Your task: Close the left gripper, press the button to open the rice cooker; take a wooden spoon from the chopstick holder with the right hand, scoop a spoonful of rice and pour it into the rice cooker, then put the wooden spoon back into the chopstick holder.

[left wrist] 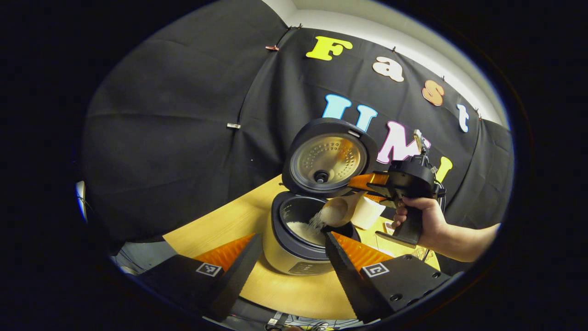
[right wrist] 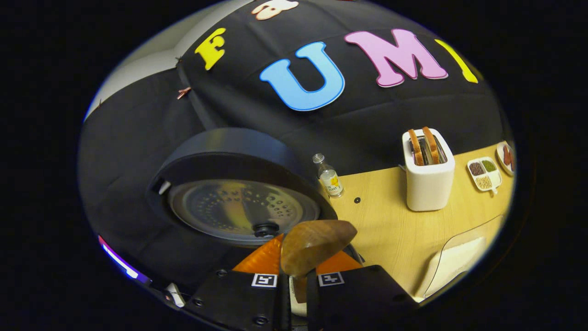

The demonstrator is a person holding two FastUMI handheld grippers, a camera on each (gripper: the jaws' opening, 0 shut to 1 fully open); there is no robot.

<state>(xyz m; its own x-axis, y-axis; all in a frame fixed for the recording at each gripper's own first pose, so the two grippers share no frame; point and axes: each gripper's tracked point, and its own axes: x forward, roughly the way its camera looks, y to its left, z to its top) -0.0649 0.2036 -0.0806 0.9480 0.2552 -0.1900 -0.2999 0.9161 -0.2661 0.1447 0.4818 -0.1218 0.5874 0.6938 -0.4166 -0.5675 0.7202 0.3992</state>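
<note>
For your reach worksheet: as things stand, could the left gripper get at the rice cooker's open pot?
Probably yes. The left gripper is open, with the rice cooker just ahead between its fingers, but the wooden spoon is pouring rice over the pot.

Cloth-walled booth: toaster [right wrist: 428, 177], rice cooker [left wrist: 301, 239]

Black grippers [left wrist: 287, 257] — orange fingers [left wrist: 225, 252], square tags [right wrist: 264, 279].

The rice cooker [left wrist: 298, 243] is standing open on the table — lid [left wrist: 328, 158] tilting upright. The wooden spoon [left wrist: 337, 212] is tipping over it, white rice [left wrist: 316, 221] spilling into the pot.
</note>
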